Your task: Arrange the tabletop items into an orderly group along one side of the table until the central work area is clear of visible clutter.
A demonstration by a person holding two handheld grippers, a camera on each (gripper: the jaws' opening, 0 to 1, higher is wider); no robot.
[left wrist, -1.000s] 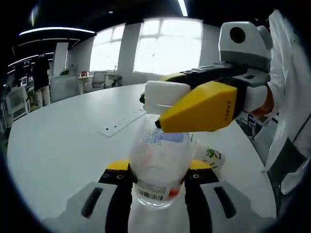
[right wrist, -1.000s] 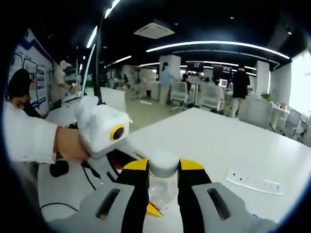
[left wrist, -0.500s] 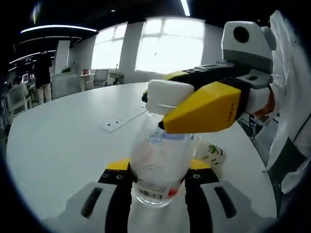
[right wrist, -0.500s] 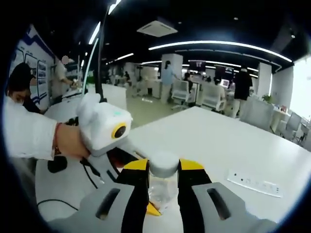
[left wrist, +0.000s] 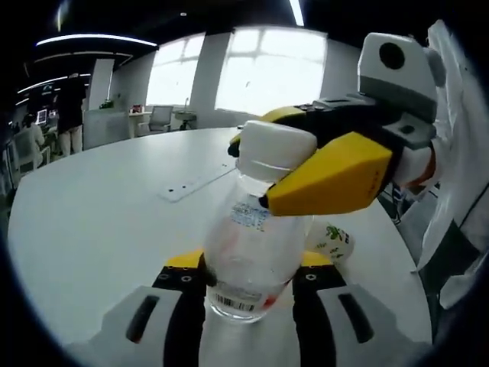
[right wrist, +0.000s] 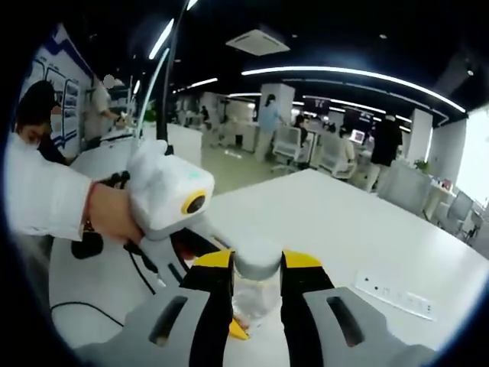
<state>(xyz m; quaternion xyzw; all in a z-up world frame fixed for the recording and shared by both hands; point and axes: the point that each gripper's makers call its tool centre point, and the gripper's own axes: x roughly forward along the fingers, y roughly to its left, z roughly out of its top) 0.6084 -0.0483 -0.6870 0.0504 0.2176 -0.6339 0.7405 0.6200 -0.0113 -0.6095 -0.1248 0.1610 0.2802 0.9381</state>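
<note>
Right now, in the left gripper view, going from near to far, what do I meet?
Clear bottle between the left gripper fingers → crumpled wrapper → strip on the table → far windows.

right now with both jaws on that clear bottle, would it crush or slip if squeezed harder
The clear bottle looks thin-walled and nearly empty, so it would probably dent under more squeeze. It is likely light for its size. The smooth white cap held by the right gripper could turn or slip; the left gripper clamps the body.
</note>
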